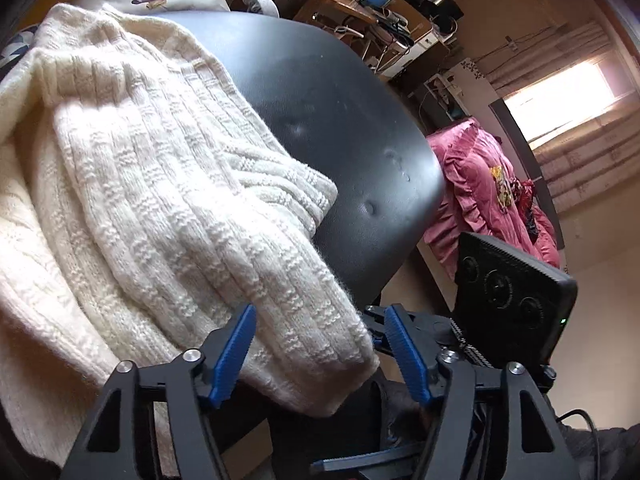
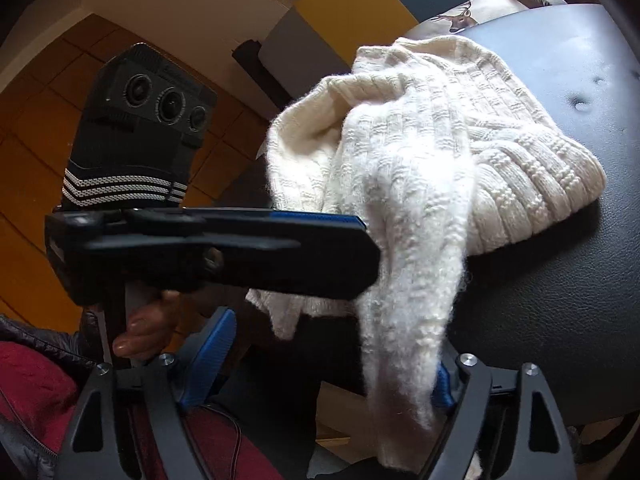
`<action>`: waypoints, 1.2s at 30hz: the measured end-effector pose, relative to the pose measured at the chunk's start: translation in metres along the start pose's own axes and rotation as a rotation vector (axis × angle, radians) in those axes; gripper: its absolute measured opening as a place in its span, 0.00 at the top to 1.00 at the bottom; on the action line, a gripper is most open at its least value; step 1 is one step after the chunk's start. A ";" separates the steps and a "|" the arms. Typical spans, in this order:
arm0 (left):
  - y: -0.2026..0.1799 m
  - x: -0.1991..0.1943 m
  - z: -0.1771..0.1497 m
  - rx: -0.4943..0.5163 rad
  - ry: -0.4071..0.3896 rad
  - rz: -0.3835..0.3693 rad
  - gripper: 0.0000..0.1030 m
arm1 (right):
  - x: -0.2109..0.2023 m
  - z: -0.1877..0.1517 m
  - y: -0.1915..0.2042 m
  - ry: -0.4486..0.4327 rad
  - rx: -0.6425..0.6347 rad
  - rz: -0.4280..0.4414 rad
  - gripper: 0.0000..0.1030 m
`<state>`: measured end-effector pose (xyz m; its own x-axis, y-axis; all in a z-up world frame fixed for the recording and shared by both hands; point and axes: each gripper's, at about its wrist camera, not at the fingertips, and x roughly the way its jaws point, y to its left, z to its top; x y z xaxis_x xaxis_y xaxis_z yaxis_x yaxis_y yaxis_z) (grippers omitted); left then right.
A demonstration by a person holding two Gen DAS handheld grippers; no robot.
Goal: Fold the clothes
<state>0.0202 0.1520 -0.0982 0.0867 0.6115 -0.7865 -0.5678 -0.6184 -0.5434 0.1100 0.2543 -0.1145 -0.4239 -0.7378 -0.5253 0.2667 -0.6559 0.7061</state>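
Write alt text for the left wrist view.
A cream knitted sweater lies bunched on a black padded table, one sleeve end between the left gripper's open blue-padded fingers. The right gripper sits at right, before pink bedding.

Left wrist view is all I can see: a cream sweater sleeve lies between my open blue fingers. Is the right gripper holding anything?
Observer: No. The right gripper is open. The sleeve hangs down between its fingers, close to one blue pad, not clamped.
Operator: Where does that sleeve hang from?
Observer: It trails off the edge of the black table, while the rest of the sweater is bunched on top.
Operator: What is on the near side of my left gripper?
Observer: Seen side-on, the left gripper has a bare hand around its handle, with a red garment below.
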 end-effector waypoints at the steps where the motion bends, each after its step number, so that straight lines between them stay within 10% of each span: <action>1: 0.001 0.003 -0.001 -0.002 0.014 0.003 0.39 | 0.000 0.000 0.005 -0.007 -0.010 -0.016 0.16; 15: 0.009 -0.001 0.000 -0.012 0.129 -0.077 0.37 | 0.011 0.003 0.076 -0.049 -0.280 -0.176 0.16; 22: 0.021 0.001 0.000 0.011 0.132 -0.057 0.86 | 0.030 0.001 0.087 0.015 -0.379 -0.221 0.16; 30: 0.105 -0.110 -0.011 -0.209 -0.269 -0.112 0.87 | 0.017 0.023 0.034 0.003 -0.131 -0.243 0.16; 36: 0.201 -0.246 -0.057 -0.431 -0.636 0.068 0.87 | 0.024 0.048 -0.007 0.006 0.051 -0.326 0.16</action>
<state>-0.0686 -0.1503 -0.0305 -0.4982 0.6507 -0.5731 -0.1748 -0.7227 -0.6687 0.0562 0.2484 -0.1091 -0.4744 -0.4914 -0.7304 0.0744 -0.8491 0.5229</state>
